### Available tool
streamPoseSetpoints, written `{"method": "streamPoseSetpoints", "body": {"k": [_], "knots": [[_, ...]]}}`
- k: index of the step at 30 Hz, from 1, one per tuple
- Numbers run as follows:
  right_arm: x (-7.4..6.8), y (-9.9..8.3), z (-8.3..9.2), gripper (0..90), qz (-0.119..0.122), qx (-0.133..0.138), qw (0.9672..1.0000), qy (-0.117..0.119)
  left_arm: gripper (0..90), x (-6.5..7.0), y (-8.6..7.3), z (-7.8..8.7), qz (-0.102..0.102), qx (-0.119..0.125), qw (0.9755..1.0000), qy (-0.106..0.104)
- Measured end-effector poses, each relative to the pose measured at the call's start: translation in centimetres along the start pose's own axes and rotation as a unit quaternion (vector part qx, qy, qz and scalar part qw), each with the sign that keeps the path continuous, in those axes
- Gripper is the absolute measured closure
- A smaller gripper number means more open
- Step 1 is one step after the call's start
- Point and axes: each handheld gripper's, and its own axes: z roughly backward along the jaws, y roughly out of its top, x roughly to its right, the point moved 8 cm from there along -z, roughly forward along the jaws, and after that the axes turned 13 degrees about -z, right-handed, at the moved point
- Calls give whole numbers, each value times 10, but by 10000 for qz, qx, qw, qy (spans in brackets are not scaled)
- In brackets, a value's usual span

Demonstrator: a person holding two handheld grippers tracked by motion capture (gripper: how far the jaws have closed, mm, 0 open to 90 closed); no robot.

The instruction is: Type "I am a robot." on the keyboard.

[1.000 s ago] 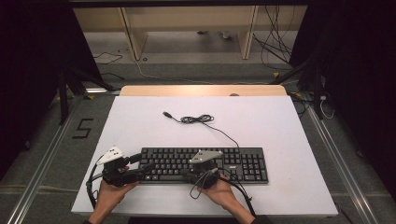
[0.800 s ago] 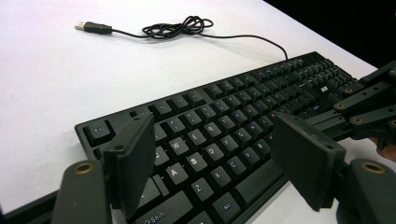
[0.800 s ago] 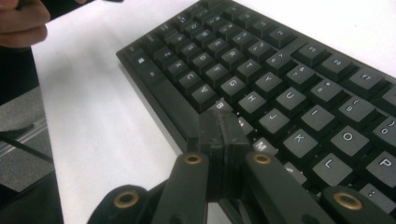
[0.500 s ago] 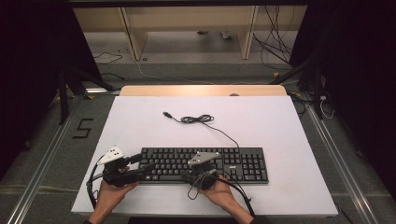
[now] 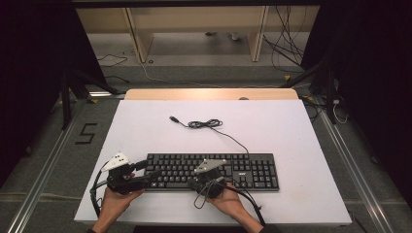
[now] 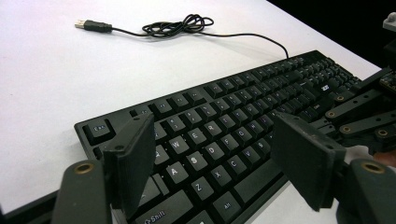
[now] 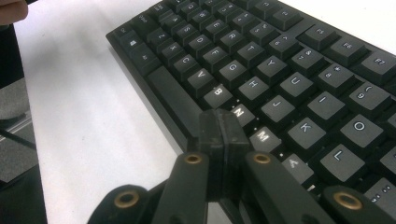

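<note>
A black keyboard [image 5: 243,167] lies across the near half of the white table [image 5: 291,131]. Its thin cable runs back to a loose coil [image 5: 205,124] and a USB plug [image 5: 173,118]. My left gripper [image 5: 151,171] sits at the keyboard's left end. Its jaws are open, spread wide above the left letter keys [image 6: 205,144] with nothing between them. My right gripper [image 5: 203,178] rests at the keyboard's front edge near the middle. In the right gripper view its pads [image 7: 220,128] are pressed together, shut and empty, just over the space bar [image 7: 173,95] near the N key.
The right gripper's linkage [image 6: 364,112] shows at the right edge of the left gripper view. A wooden strip [image 5: 211,93] borders the table's far edge, with shelving and floor cables behind. Bare white table lies beyond and to the right of the keyboard.
</note>
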Motion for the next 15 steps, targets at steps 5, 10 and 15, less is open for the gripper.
{"method": "streamPoseSetpoints", "body": {"k": [5, 10, 15], "knots": [[-1, 2, 2, 880, -105, 45, 9999, 80, 304, -1, 0, 0, -1, -8, 10000, 17], [-1, 9, 10, 827, -222, 264, 9992, 220, 305, -3, -1, 0, 18, -43, 10000, 44], [1, 13, 16, 751, -268, 404, 9985, 236, 323, -4, -2, -1, 69, -91, 9999, 115]]}}
